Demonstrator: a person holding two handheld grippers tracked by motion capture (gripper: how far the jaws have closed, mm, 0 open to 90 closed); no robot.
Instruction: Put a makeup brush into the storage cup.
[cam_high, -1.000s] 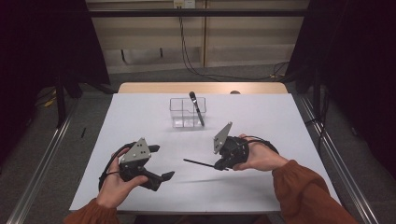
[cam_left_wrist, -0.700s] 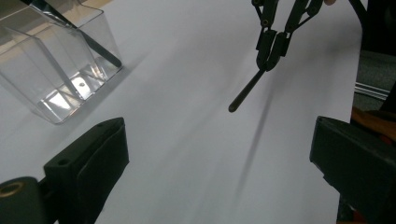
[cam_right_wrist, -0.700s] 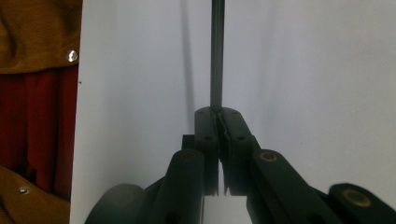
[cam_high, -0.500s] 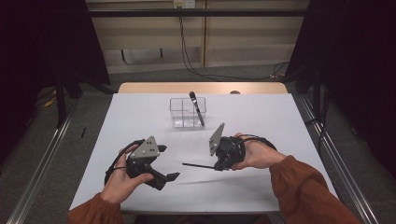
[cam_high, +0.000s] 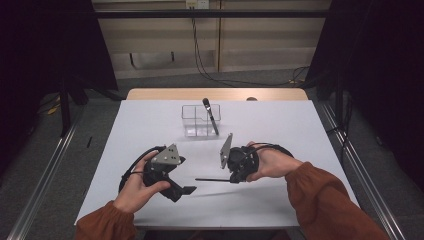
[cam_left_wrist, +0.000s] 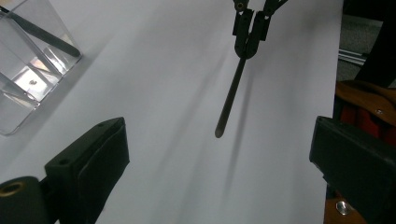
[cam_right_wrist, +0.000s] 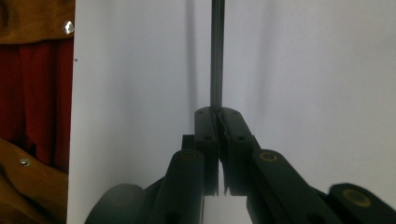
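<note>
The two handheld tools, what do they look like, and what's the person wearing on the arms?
Both the left tool and the right tool are black, each topped by a grey three-cornered plate, with black cables looping behind. Their jaws are blocky black bars with brass-coloured pivot pins. The sleeves are rust orange.

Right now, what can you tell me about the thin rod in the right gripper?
The rod is thin, straight and dark, matte like plastic or metal, with a rounded free tip. The right gripper is shut on one end; the rest sticks out level above the white table, casting a shadow, its tip pointing toward the open left gripper. Nothing else touches it.
</note>
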